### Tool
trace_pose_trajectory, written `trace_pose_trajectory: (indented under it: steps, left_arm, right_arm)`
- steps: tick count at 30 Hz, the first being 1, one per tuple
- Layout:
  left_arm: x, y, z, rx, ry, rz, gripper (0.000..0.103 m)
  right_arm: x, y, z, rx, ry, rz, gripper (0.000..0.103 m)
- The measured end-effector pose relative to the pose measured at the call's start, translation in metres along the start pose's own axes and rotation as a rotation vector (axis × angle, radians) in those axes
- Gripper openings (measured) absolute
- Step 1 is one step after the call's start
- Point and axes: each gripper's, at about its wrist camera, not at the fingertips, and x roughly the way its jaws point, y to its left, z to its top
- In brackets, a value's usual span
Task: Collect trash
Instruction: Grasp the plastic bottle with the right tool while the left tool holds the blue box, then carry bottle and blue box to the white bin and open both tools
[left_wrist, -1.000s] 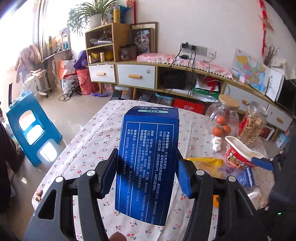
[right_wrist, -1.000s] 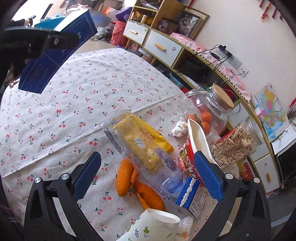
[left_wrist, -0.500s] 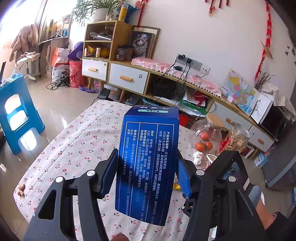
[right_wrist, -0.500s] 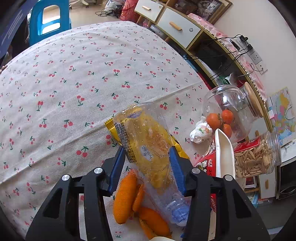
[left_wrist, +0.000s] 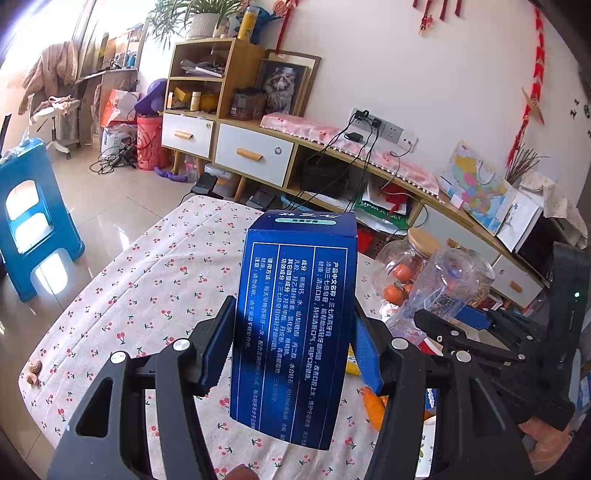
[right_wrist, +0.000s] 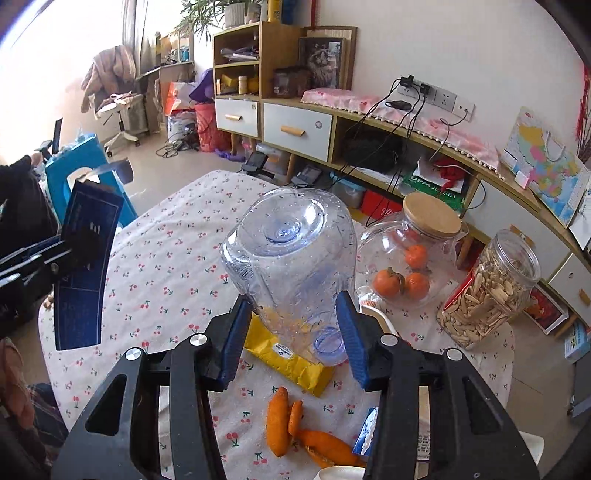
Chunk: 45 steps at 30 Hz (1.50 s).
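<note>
Right wrist: jars (right_wrist: 413, 258) beyond gripped bottle (right_wrist: 291, 258)

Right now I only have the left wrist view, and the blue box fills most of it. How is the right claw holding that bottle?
Observer: The right claw clamps the clear bottle near its cap end, base pointing away, off the table.
Operator: What's underneath it?
Observer: A yellow wrapper lies flat on the tablecloth, right below the bottle.
Operator: Anything else loose there?
Observer: Some orange peel lies beside the wrapper, on the side nearer the claw.
</note>
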Motion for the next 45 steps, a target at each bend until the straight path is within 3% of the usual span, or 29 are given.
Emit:
trace_pose_trajectory:
  steps: [14,21,28,33,42,44,45]
  left_arm:
    - [-0.006,-0.021,-0.006,0.03,-0.033,-0.062,0.057]
    - [0.0,-0.039,-0.017,0.079,-0.01,-0.079,0.057]
    - [0.004,-0.058,-0.03,0.127,0.01,-0.097,0.057]
    - [0.009,-0.073,-0.04,0.162,0.039,-0.107,0.057]
    - [0.006,-0.12,-0.057,0.261,0.03,-0.129,0.057]
    - [0.006,-0.138,-0.059,0.275,0.03,-0.155,0.057]
    - [0.006,-0.148,-0.06,0.277,0.035,-0.173,0.057]
  right_arm:
    - [-0.07,-0.036,-0.012,0.167,-0.191,0.005,0.044]
    - [-0.106,-0.071,-0.036,0.251,-0.258,-0.058,0.044]
    - [-0.136,-0.14,-0.082,0.393,-0.278,-0.218,0.044]
    - [-0.151,-0.192,-0.12,0.48,-0.257,-0.407,0.044]
    - [-0.138,-0.279,-0.2,0.752,-0.061,-0.63,0.046]
    - [-0.144,-0.286,-0.205,0.768,-0.058,-0.675,0.064]
    - [-0.15,-0.287,-0.208,0.775,-0.079,-0.707,0.084]
